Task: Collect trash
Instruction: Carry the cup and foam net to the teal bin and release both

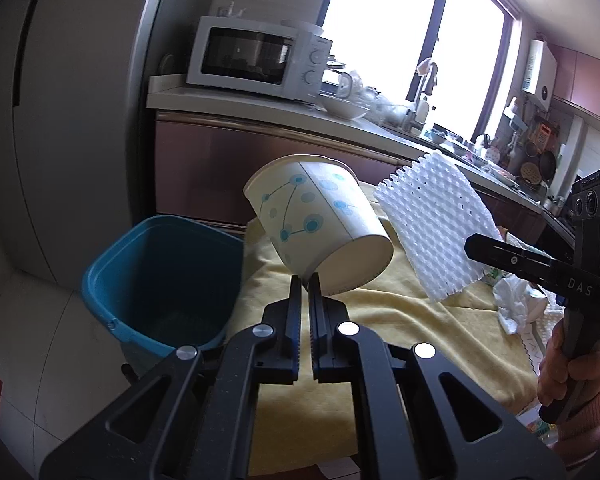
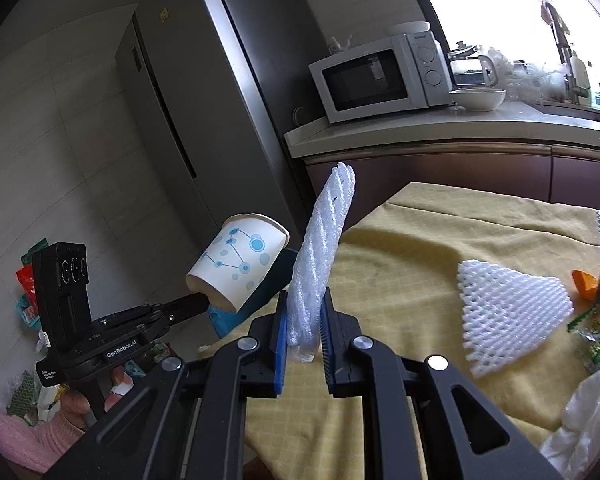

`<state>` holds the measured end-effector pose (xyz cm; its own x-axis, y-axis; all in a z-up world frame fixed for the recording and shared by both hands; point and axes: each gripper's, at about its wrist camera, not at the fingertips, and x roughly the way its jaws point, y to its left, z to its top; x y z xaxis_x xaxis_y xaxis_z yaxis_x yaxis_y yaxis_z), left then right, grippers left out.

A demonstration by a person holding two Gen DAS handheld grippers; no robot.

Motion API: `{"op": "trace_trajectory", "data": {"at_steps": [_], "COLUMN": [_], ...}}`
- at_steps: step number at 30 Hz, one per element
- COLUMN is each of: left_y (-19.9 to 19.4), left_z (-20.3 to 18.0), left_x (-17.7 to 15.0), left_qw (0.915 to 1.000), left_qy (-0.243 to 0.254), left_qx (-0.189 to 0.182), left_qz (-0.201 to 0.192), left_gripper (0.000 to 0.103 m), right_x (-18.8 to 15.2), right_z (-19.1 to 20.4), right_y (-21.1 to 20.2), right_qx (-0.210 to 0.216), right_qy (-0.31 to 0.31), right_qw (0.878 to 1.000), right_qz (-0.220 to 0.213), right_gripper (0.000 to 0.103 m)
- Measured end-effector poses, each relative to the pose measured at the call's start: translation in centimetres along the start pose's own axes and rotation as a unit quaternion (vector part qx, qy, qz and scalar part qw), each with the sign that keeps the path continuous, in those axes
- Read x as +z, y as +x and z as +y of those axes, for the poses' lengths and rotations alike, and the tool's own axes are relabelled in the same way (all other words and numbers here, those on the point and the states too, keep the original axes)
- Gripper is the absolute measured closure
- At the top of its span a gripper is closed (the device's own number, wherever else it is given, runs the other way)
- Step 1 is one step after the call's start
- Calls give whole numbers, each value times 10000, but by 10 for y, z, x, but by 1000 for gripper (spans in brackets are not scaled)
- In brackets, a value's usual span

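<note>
My left gripper (image 1: 305,280) is shut on the bottom rim of a white paper cup (image 1: 316,220) with blue dots, tilted, mouth away from me, above the yellow tablecloth's left edge. The cup (image 2: 240,264) and left gripper (image 2: 198,302) also show in the right wrist view. My right gripper (image 2: 303,300) is shut on a white foam fruit net (image 2: 320,252) that stands up between its blue pads. From the left wrist view that foam net (image 1: 432,224) hangs right of the cup, with the right gripper (image 1: 470,246) behind it. A blue trash bin (image 1: 160,280) stands on the floor left of the table.
A second foam net (image 2: 508,312), a crumpled white tissue (image 1: 516,304), a white plastic bag (image 2: 580,420) and snack wrappers (image 2: 596,332) lie on the yellow cloth (image 2: 420,248). Behind are a counter with a microwave (image 1: 256,56), a bowl (image 2: 478,98) and a grey fridge (image 1: 60,120).
</note>
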<state>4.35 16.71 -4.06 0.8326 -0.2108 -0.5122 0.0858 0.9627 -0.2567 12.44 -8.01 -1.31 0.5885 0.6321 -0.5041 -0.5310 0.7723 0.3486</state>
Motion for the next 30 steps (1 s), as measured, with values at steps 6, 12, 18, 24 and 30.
{"op": "trace_trajectory", "data": {"at_steps": [6, 12, 18, 24, 30], "left_y": [-1, 9, 24, 48, 71], "left_z": [48, 79, 96, 107, 117], "left_x": [-1, -4, -7, -7, -7], "left_qw": [9986, 9958, 9934, 9904, 9863], "left_qy": [-237, -341, -405, -463, -469], "left_qx": [482, 820, 1005, 1162, 1357], "left_qz": [29, 199, 385, 592, 811], "left_gripper": [99, 99, 99, 99, 99], "right_x": [18, 29, 30, 28, 29], "right_z": [19, 36, 46, 46, 48], "right_y": [48, 90, 127, 169, 207], "right_qx": [414, 644, 720, 686, 570], "right_qy": [-140, -120, -19, 111, 210], "right_qw": [9986, 9962, 9930, 9889, 9850], "right_qz": [307, 566, 932, 1314, 1617], "right_gripper": [89, 89, 89, 89, 85]}}
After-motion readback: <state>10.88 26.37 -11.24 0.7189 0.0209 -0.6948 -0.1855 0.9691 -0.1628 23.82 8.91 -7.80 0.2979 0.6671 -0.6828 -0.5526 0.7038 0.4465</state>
